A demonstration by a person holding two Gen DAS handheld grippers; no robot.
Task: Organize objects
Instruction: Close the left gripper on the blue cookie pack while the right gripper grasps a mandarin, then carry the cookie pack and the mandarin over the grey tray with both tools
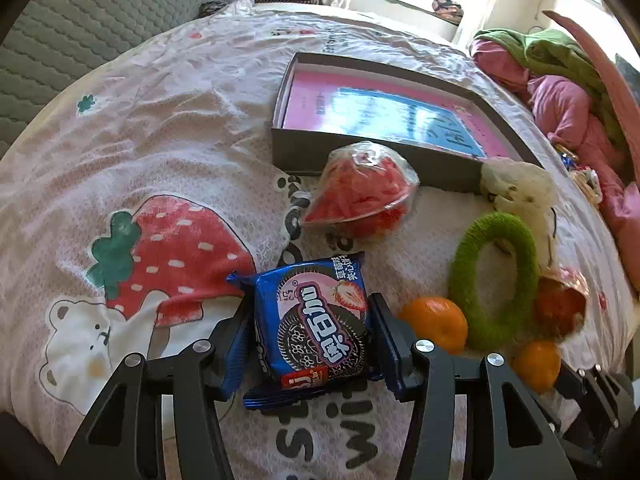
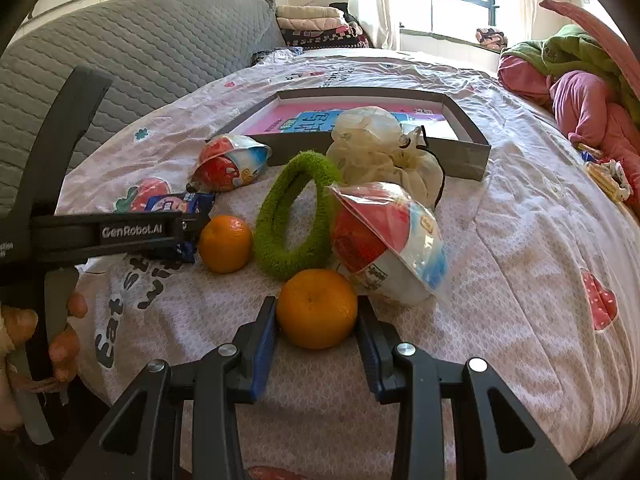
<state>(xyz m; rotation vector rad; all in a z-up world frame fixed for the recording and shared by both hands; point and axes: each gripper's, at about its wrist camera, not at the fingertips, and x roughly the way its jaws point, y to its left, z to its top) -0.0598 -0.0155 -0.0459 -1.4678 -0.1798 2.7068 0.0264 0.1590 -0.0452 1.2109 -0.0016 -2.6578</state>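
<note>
My left gripper [image 1: 310,316] is shut on a blue cookie packet [image 1: 316,320], its jaws pressing both sides, low over the bedspread. My right gripper [image 2: 317,312] has its jaws close on either side of an orange [image 2: 317,308] that rests on the bed; I cannot tell whether they touch it. A second orange [image 2: 225,243] lies by a green fuzzy ring [image 2: 296,216]. Two bagged red-and-white snack cups [image 2: 386,240] [image 2: 230,166] and a cream mesh pouch [image 2: 380,148] lie near a shallow grey box [image 2: 476,148] with a pink and blue bottom.
The left gripper's body [image 2: 100,232] and the hand holding it fill the left of the right wrist view. A pile of pink and green clothes [image 2: 580,92] lies at the right edge of the bed. A grey quilted headboard [image 2: 132,52] stands at the left.
</note>
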